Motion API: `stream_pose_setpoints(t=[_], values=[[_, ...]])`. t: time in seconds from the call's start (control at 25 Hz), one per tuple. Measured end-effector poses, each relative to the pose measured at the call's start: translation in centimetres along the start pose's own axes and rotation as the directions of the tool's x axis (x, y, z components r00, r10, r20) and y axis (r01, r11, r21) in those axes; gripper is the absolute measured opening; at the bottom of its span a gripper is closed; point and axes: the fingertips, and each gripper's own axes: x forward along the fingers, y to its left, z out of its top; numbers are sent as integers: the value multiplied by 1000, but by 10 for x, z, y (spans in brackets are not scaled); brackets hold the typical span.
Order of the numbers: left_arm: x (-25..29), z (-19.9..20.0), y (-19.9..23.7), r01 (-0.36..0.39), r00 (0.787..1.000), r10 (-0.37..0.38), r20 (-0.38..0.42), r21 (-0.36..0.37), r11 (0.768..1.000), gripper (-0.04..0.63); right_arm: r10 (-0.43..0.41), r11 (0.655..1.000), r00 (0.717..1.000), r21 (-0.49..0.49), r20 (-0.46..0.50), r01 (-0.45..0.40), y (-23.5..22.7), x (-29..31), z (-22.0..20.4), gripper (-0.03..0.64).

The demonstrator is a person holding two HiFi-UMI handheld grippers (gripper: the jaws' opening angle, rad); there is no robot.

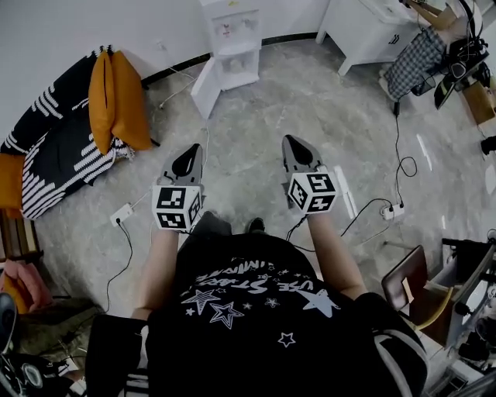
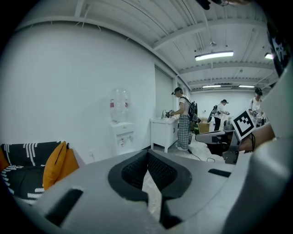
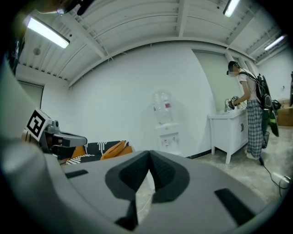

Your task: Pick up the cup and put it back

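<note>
Grey floor [image 1: 256, 124] runs open to the water dispenser [image 1: 232, 46]; left tongs [image 1: 191, 149] and right tongs [image 1: 291, 142] pressed together, empty

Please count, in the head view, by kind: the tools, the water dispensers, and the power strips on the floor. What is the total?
Tools: 2 (left tool, right tool)
Water dispenser: 1
Power strips: 2
Total: 5

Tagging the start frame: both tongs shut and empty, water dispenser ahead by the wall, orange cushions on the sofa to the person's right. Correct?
Not quite. The head view shows the orange cushions on the sofa to the person's left, not right. The rest holds: left tongs and right tongs shut and empty, water dispenser ahead by the wall.
</note>
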Motion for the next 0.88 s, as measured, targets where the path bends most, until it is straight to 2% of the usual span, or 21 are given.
stream_pose_setpoints(t=[0.08, 0.16, 0.28, 0.44, 0.64, 0.88], values=[[2, -3, 0, -3, 1000, 3, -7, -10, 1000, 9, 0, 1000, 1000, 9, -1, 0, -4, 4, -2, 29], [7, -6, 2, -5, 1000, 5, -14, -16, 1000, 9, 2, 1000, 1000, 15, -7, -2, -6, 10, -3, 114], [19, -12, 5, 7, 1000, -7, -21, -22, 1000, 9, 3, 1000, 1000, 11, -27, -3, -10, 20, -6, 187], [49, -16, 22, 26, 999, -26, -19, -27, 999, 9, -10, 1000, 999, 27, -50, 11, -20, 40, -10, 246], [109, -16, 58, 35, 999, -37, -20, -93, 995, 9, -59, 998, 992, 20, -109, 61, -46, 77, -10, 261], [194, -4, 107, 54, 998, -55, -4, -126, 991, 9, -80, 997, 985, 1, -153, 81, -79, 163, 8, 262]])
